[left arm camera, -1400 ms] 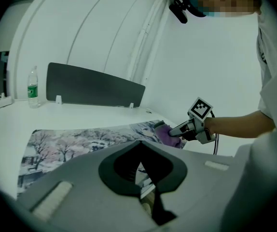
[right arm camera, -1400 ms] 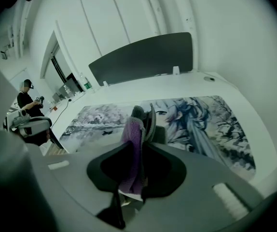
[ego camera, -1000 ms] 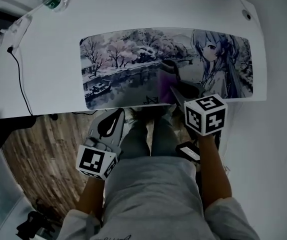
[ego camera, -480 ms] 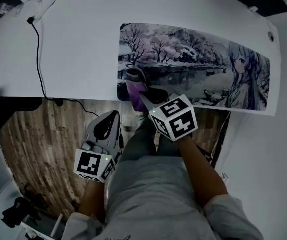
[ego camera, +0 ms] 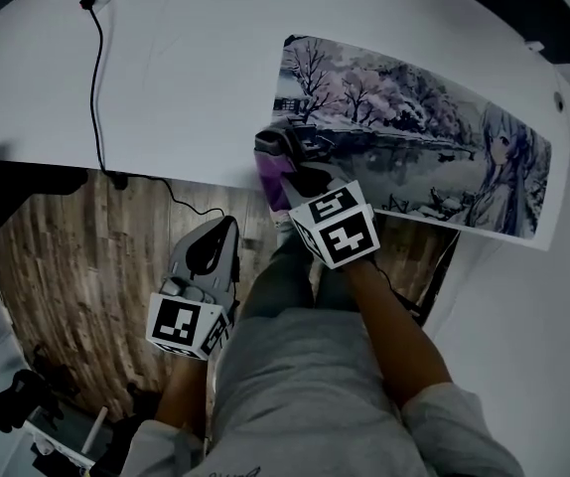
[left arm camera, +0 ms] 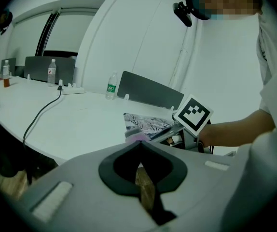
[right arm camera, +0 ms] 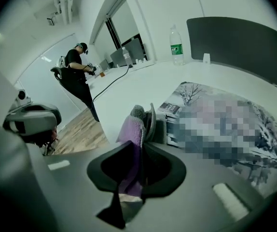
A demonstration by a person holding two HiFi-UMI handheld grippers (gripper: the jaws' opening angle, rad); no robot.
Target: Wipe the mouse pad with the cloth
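The long picture-printed mouse pad (ego camera: 414, 137) lies on the white table (ego camera: 166, 68). At the pad's near-left corner my right gripper (ego camera: 277, 149) is shut on a purple cloth (ego camera: 268, 177), which presses against the pad's edge. The right gripper view shows the cloth (right arm camera: 131, 129) pinched between the jaws, with the pad (right arm camera: 186, 93) just beyond. My left gripper (ego camera: 228, 225) hangs below the table edge over the floor, jaws together and holding nothing. In the left gripper view, its tips (left arm camera: 139, 143) point toward the pad (left arm camera: 145, 122) and the right gripper's marker cube (left arm camera: 192, 115).
A black cable (ego camera: 96, 78) runs across the table left of the pad and drops over the front edge. A water bottle (right arm camera: 176, 45) and a dark divider panel (right arm camera: 240, 37) stand at the table's far side. A person (right arm camera: 78, 76) stands in the distance. Wooden floor (ego camera: 76, 286) lies below.
My right gripper has dragged the cloth leftward along the pad's near edge, from the middle to the left corner. The left gripper has stayed below the table edge.
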